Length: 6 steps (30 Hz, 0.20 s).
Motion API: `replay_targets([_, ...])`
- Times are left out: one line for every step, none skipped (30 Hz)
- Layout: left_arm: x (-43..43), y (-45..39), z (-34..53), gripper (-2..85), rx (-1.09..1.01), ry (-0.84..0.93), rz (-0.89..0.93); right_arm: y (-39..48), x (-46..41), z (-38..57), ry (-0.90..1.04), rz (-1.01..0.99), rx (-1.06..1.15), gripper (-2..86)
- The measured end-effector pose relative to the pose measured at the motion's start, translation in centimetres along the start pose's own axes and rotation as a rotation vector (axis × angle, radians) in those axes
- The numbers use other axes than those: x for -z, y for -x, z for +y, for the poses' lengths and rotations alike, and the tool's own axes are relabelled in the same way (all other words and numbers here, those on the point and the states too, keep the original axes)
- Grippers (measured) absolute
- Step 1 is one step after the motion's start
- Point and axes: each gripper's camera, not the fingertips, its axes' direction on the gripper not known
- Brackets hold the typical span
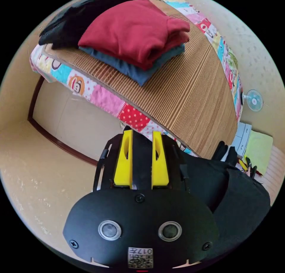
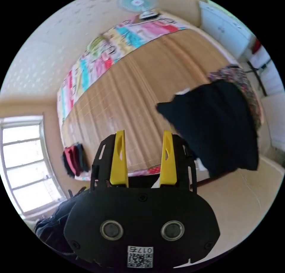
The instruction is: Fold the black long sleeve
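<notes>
My left gripper (image 1: 142, 133) sits just below the bed's edge, its yellow jaws close together with black cloth (image 1: 207, 180) between them; the cloth trails off to the right. In the right gripper view a black garment (image 2: 213, 130), blurred, lies heaped at the bed's far corner and hangs over the edge. My right gripper (image 2: 144, 133) stands open over the bamboo mat (image 2: 124, 100), with nothing between its fingers and well left of that garment.
On the mat (image 1: 193, 100) a folded red top (image 1: 133, 29) rests on a blue one (image 1: 139, 70), with a black folded piece (image 1: 74, 20) beside them. A floral cloth (image 2: 237, 76) lies under the black garment. A fan (image 1: 254, 100), drawers (image 1: 242, 136) and a window (image 2: 23, 166) surround the bed.
</notes>
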Motion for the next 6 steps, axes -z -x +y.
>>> replay_targets([1.1,-0.4,-0.4,11.5,-0.018,-0.043,-0.007,3.9,-2.3,0.1,0.03,-0.028,0.071,16.5])
replay_targets([3.3,-1.2,-1.3,12.3,-0.053,-0.131,-0.017,5.9,-3.4,0.2,0.044,-0.04,0.106,16.1])
replay_targets([5.3,-2.2,-2.2,13.0,-0.088,-0.207,-0.02,9.6,-5.3,0.7,0.068,-0.064,0.178,15.5])
replay_targets([6.1,-2.7,-2.8,13.2,-0.107,-0.236,-0.018,13.2,-6.8,1.4,0.082,-0.09,0.248,14.3])
replay_targets([7.4,-3.7,-4.1,13.5,-0.147,-0.272,-0.009,14.7,-7.4,1.8,0.086,-0.104,0.277,13.7])
replay_targets([8.2,-4.7,-5.5,13.6,-0.186,-0.286,0.004,17.5,-8.3,2.7,0.093,-0.138,0.333,11.6])
